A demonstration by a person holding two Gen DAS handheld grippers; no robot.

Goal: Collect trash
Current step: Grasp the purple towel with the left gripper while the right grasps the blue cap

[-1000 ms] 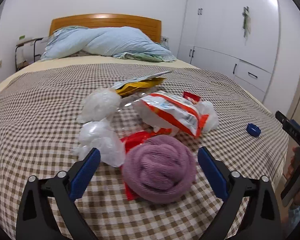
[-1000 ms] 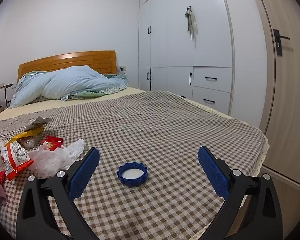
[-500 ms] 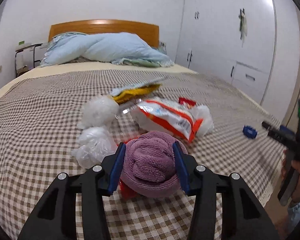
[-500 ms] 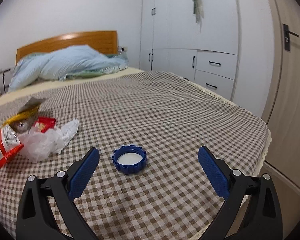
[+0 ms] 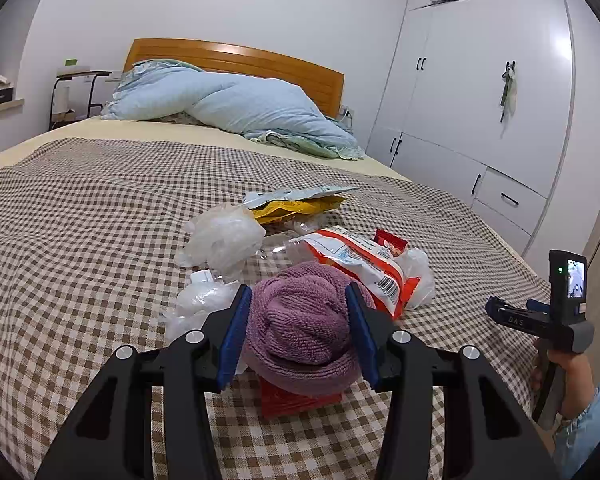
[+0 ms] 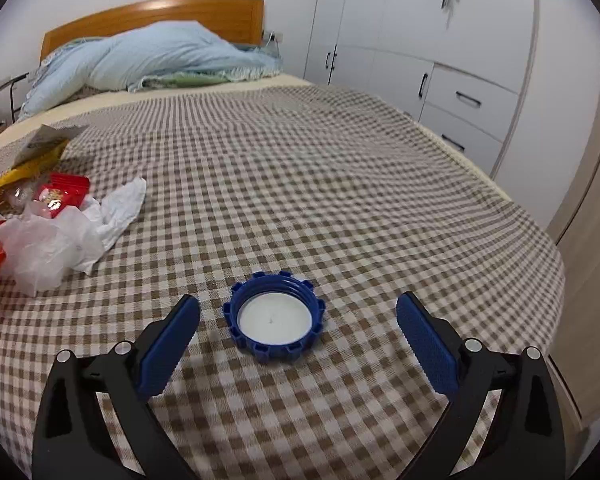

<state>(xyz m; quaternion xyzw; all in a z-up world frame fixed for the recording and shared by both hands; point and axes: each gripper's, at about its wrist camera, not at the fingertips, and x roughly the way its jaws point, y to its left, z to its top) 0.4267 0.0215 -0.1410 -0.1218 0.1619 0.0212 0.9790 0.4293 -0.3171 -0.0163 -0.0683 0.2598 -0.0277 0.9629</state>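
Checked bedspread (image 6: 340, 160) lying under scattered wrappers. Left gripper (image 5: 298, 320) pinching purple knit roll (image 5: 300, 320), roll sitting on red packet (image 5: 296, 400). Right gripper (image 6: 298, 332) closing, pads apart, flanking blue cap (image 6: 275, 317) untouched.

Even soft indoor light; headboard (image 5: 236, 56) glare; fisheye-bent edges; right view slightly blurred

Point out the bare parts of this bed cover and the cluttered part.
Bare: the checked cover between the blue cap and the wardrobe-side edge, and up to the blue quilt. Also left of the white bags. Crowded: wrappers, bags and purple towel clustered mid-bed.
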